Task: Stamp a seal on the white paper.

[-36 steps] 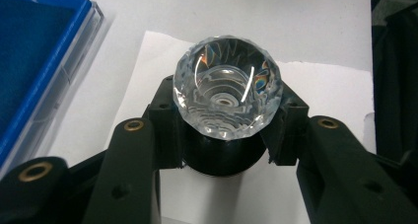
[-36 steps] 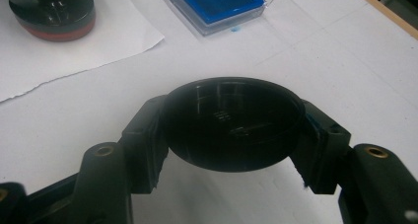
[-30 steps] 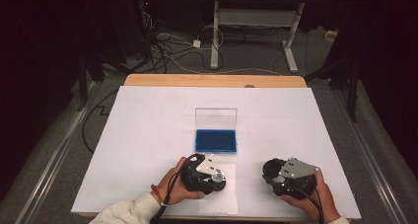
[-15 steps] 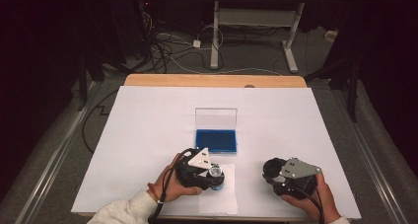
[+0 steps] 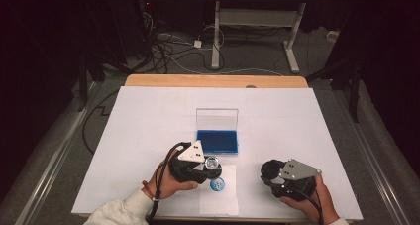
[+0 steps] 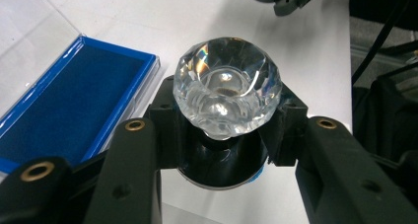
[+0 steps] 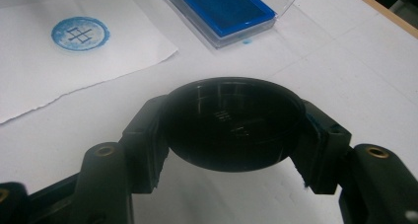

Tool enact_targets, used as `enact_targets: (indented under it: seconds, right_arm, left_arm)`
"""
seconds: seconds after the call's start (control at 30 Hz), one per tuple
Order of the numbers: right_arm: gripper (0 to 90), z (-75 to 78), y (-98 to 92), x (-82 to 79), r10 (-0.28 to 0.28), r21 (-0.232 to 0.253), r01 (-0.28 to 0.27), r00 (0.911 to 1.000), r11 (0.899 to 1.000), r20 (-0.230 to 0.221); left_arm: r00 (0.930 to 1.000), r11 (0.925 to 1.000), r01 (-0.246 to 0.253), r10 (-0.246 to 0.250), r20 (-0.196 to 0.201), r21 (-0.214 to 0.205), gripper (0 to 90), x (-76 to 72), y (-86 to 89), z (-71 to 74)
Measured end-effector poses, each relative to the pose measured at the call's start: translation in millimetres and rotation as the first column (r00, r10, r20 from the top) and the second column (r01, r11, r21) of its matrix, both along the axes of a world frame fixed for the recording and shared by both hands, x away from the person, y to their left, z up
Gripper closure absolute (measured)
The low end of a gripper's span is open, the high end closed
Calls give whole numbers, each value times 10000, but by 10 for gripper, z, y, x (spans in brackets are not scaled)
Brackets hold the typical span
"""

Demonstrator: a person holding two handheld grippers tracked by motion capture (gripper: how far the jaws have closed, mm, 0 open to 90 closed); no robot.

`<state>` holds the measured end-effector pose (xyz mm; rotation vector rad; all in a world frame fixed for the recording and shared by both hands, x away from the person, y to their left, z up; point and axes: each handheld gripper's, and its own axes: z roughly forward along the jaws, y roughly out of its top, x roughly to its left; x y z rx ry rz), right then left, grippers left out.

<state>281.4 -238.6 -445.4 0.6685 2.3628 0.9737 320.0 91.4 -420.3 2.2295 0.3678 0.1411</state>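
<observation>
Gripping a stamp (image 6: 227, 88) by its cut-glass knob, the left gripper (image 5: 210, 166) hangs above the paper slip (image 5: 219, 197) at the table's near edge. In the left gripper view both jaws press on the knob's sides; the stamp's dark round base sits below the knob, with a sliver of blue at its lower rim — its printing face is turned away and hidden. Just under it on the slip lies a round blue print (image 5: 217, 184). In the right gripper view the print (image 7: 80, 33) reads as a ring around a grid-like mark of crossed lines; whether it is a character cannot be made out.

The right gripper (image 5: 270, 171) sits off to the right, well apart from the slip, jaws clamped on a black round cap (image 7: 231, 123). Faint embossed marks on the cap's top are too dark to read. In the high view the cap is mostly covered by the gripper body and grey plate. The right hand (image 5: 309, 202) is cut off by the frame's lower edge.

Farther back — just beyond the left gripper — the ink pad (image 5: 217, 141) lies open on the white table cover (image 5: 148, 121), clear lid upright behind the blue pad. A small blue smudge sits on the cover beside the case. No label readable on the case. Beyond the table's wooden far edge: cables, desk legs, dim floor.
</observation>
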Motion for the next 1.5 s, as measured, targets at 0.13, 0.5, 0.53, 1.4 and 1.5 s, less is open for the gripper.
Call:
enact_targets:
  seconds: [0.13, 0.5, 0.53, 1.4, 1.5]
  right_arm:
    - [382, -8, 19, 5, 25, 60, -25, 10000, 10000, -15]
    - [382, -38, 94, 29, 133, 6, -133, 9999, 9999, -73]
    - [382, -37, 95, 33, 177, -12, -177, 9998, 9998, -68]
    - [382, -21, 192, 124, 398, 103, -398, 9992, 9992, -29]
    - [382, -17, 196, 127, 393, 199, -392, 9992, 9990, -31]
  left_arm:
    - [10000, 9999, -20, 20, -1, -148, 564, 11, 18, 18]
    - [10000, 9991, -94, 94, 5, -418, 566, 39, 58, 46]
    - [9999, 9989, -117, 118, 12, -453, 566, 39, 62, 49]
    - [9994, 9949, -271, 290, 185, -975, 569, 3, 144, 158]
    - [9994, 9941, -272, 294, 201, -1048, 569, 5, 144, 176]
